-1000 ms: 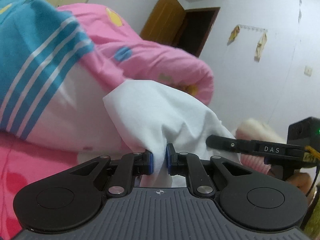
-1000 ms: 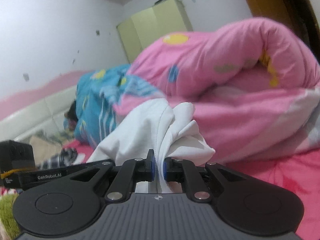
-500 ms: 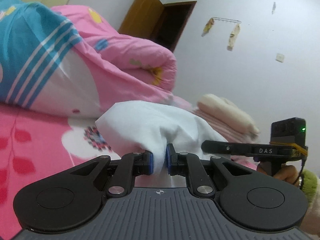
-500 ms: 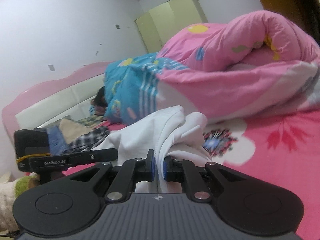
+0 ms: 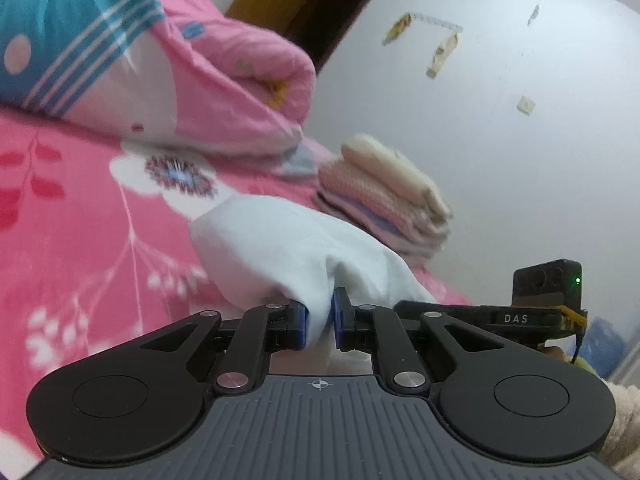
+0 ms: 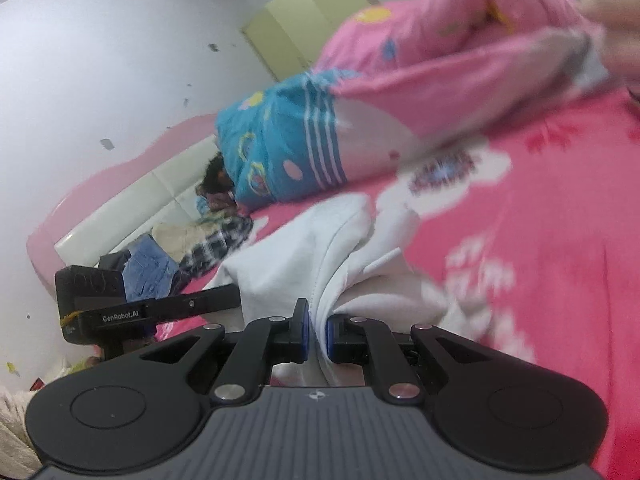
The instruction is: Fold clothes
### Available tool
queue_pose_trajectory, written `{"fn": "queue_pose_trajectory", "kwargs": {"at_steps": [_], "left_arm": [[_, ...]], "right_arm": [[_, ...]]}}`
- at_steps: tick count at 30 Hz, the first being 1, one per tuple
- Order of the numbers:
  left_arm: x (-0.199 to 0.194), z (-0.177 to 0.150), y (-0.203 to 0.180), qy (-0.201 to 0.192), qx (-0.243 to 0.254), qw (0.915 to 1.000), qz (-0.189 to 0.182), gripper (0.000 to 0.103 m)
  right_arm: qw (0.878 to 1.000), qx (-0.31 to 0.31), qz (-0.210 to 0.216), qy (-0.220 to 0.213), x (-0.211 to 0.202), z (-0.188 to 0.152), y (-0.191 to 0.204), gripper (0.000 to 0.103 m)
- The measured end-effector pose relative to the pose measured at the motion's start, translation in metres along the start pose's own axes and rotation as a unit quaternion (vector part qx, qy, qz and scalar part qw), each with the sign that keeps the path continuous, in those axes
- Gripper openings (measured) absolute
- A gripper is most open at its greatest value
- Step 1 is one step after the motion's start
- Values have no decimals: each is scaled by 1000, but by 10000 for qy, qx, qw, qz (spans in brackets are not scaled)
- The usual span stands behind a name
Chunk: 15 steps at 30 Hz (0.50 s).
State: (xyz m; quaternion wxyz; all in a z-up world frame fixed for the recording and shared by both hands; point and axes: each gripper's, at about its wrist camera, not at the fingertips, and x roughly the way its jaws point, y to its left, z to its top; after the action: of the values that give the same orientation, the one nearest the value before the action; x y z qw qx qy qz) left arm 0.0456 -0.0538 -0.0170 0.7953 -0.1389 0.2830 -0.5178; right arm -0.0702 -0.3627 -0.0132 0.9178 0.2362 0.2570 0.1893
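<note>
A white garment point(image 5: 292, 248) hangs bunched between both grippers over the pink flowered bed sheet point(image 5: 80, 216). My left gripper point(image 5: 320, 320) is shut on one pinch of its cloth, the blue pads pressing the fabric. In the right wrist view the same white garment point(image 6: 304, 256) shows a stitched seam, and my right gripper point(image 6: 316, 332) is shut on it there. The other gripper's black body point(image 5: 520, 316) appears at the right of the left wrist view, and at the left point(image 6: 120, 308) of the right wrist view.
A rolled pink and blue quilt point(image 5: 168, 64) lies across the far side of the bed. A stack of folded clothes point(image 5: 384, 196) sits by the white wall. Jeans and a checked shirt point(image 6: 192, 252) lie in a heap near the padded headboard point(image 6: 132, 200).
Both grippers drew back from the quilt and sank toward the sheet, carrying the white garment. More pink sheet, the folded stack and the heap of clothes came into view.
</note>
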Motion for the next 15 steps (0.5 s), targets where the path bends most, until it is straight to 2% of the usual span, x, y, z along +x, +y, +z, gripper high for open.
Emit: {"fn": "queue_pose_trajectory", "kwargs": {"at_steps": [4,6,9,11,13,15], "left_arm": [[4,-13,9,529,-113,9985,-42,13],[3,-15,14,664,-246,9974,-112,17],[-4,-14,24,580,-593,9962,-255,35],[-10,-11,31,363,-896,9951,-226,53],[-15,-7,39,144,-1184,9927,-174,60],[-14,1,44,-11,-1309,9913,88,61]], "right_arm": [[9990,60,-319,297,-3,-36,11,9],[9984,-11,-469,307,-3,-50,15,9],[9978,-54,-611,236,-4,-64,18,10],[9975,-76,-684,152,-5,-70,19,10],[9969,-133,-775,92,-5,-76,20,11],[9961,-248,-850,44,-2,-82,23,11]]}}
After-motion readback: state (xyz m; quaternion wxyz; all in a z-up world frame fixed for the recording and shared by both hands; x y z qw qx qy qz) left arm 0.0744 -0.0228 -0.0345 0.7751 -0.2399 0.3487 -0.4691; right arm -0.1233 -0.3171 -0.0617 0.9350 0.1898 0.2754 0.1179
